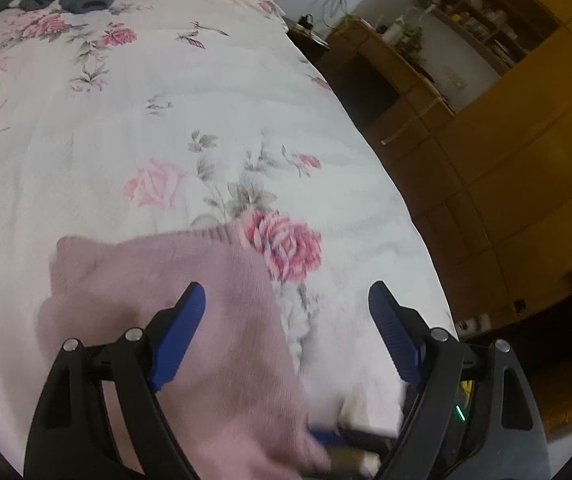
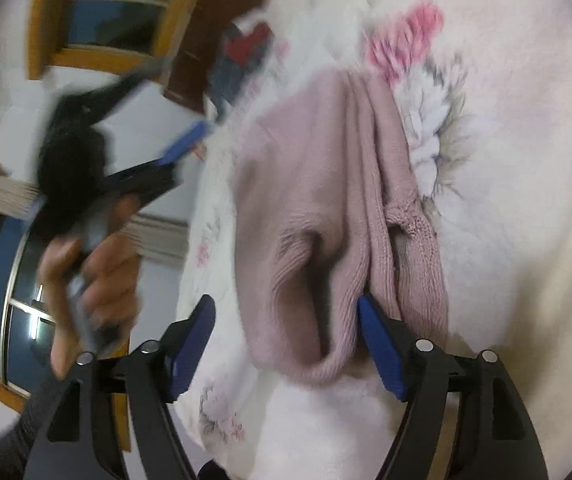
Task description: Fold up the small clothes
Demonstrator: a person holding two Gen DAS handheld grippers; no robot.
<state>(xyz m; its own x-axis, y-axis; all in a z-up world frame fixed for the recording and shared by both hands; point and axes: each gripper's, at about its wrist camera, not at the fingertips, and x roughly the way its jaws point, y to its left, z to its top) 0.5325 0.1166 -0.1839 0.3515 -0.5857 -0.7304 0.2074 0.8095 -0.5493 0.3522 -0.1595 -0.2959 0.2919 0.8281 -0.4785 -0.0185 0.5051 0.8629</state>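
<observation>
Both grippers, left (image 1: pixel 286 312) and right (image 2: pixel 286 336), hover over the pink knit (image 2: pixel 326 208), jaws open; grabbing one layer would bunch it.

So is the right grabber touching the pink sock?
Cannot tell. In the right wrist view the open right gripper straddles the pink sock; one finger overlaps it, without plain contact.

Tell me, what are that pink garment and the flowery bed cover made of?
The pink garment looks like soft knitted yarn, wool or acrylic: ribbed rows show at its opening. The bed cover seems a matte, slightly plush woven fabric printed with roses; the exact fibre cannot be told.
</observation>
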